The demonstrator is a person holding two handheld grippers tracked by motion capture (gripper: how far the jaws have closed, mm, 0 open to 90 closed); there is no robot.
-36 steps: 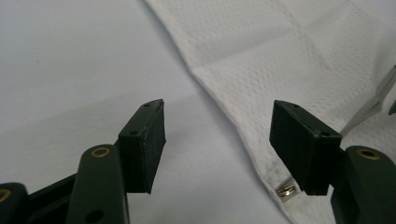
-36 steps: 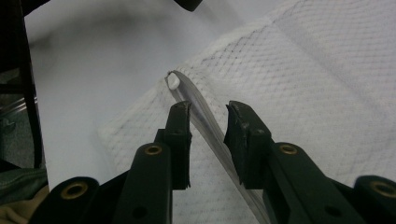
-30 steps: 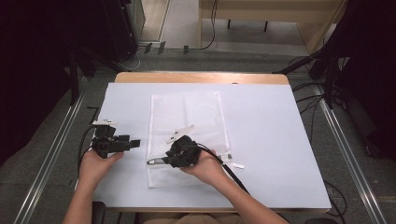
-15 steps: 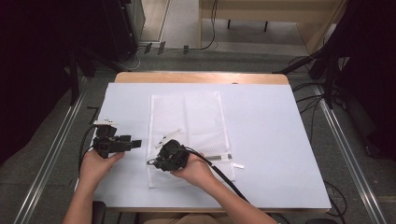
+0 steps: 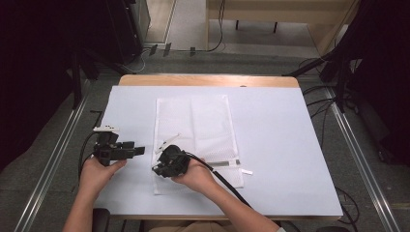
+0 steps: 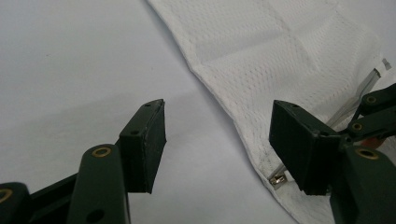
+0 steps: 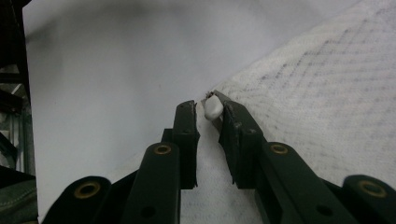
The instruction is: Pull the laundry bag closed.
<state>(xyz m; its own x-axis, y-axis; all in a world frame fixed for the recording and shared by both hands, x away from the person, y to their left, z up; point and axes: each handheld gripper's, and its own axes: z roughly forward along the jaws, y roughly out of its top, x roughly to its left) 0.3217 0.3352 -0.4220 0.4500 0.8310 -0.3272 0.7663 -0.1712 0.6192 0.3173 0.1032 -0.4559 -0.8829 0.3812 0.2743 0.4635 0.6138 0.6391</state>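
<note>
One white mesh bag [image 5: 196,137] lies flat on the table [image 5: 290,145], and two hand-held grippers work at its near left corner. The right hand-held gripper [image 5: 159,169] rests on that corner, its two jaws drawn almost together with a small white tab [image 7: 214,108] of the bag caught between their tips; in the right gripper view the mesh spreads away to the right of the jaws and bare table to their left. The left hand-held gripper [image 5: 138,151] sits on the table just beside the bag's left edge, clear of the cloth, with its two jaws standing wide apart and nothing between them. In the left gripper view the bag's edge runs between and beyond those jaws, and one small metal zipper pull [image 6: 279,179] lies on the hem right by the right-hand jaw. One dark zipper strip [image 5: 225,163] crosses the bag to the right of the right hand-held gripper, and one small white slip [image 5: 247,171] lies on the table just past the bag's right edge. Two hands hold the tools, one each, and a black cable [image 5: 227,182] trails back from the right one.
</note>
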